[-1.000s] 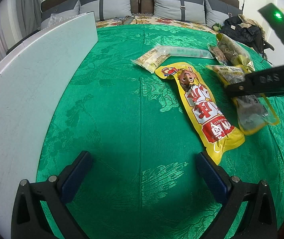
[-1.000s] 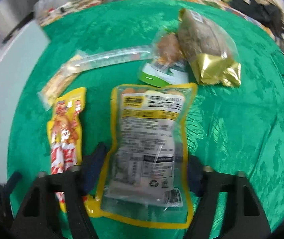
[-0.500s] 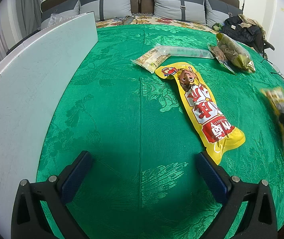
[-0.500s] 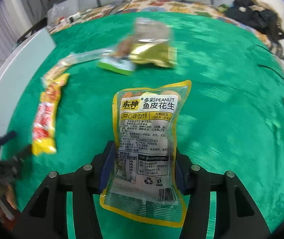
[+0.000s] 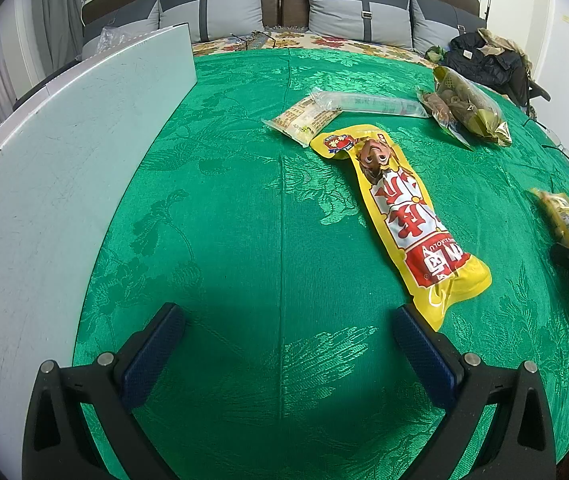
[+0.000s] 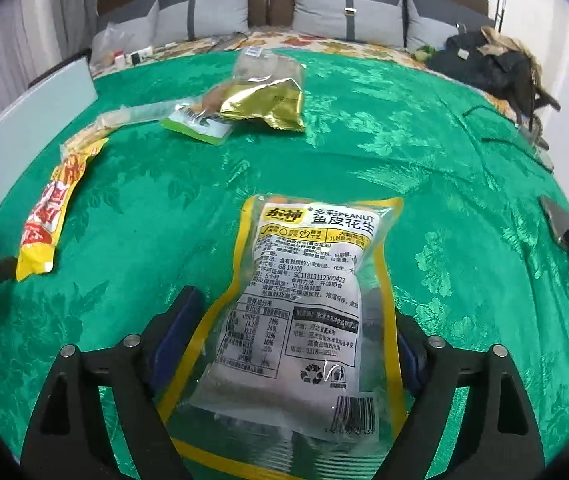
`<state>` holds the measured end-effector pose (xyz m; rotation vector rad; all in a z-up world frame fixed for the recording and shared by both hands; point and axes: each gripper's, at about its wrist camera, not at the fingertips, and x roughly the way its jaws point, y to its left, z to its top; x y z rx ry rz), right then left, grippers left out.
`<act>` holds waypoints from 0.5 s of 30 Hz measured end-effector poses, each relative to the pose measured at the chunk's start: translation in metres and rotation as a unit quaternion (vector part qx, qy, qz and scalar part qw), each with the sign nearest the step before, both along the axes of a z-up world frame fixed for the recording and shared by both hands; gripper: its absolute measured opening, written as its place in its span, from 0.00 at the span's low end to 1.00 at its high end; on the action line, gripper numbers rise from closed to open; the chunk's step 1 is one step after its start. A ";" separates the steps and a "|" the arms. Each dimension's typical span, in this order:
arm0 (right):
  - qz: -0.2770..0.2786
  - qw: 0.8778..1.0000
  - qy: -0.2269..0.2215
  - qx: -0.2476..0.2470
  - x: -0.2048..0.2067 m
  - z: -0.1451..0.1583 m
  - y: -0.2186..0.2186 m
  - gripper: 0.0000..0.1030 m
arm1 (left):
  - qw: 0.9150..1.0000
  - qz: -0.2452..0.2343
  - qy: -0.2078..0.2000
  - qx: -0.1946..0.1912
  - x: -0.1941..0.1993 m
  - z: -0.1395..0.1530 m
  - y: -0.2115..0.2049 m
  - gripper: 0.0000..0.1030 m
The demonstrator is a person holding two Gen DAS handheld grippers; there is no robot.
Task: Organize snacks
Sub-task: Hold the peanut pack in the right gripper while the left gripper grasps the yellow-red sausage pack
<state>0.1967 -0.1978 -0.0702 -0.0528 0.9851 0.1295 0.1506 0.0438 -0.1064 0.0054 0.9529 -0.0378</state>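
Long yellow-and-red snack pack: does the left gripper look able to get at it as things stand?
Probably yes. The left gripper is open and empty above bare green cloth, and the long yellow-and-red snack pack lies flat just ahead of its right finger, nothing on top or between.

A peanut bag [image 6: 304,304] lies on a cloth-covered table [image 6: 424,168], between the right gripper's [image 6: 296,320] opening fingers. A long snack packet [image 6: 50,216] lies left; two bags [image 6: 260,96] behind.

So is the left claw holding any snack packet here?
No. The left claw stands open over bare green cloth, with the long yellow packet lying just beside its right finger.
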 end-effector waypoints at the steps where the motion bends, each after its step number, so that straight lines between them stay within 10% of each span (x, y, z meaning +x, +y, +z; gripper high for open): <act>1: 0.000 1.000 0.000 -0.004 -0.001 0.000 0.000 0.85 | 1.000 0.000 0.000 0.000 0.000 0.000 0.000 1.00; 15: 0.000 1.000 0.000 -0.004 0.000 0.000 0.000 0.86 | 1.000 0.000 0.000 0.000 0.000 0.000 0.000 1.00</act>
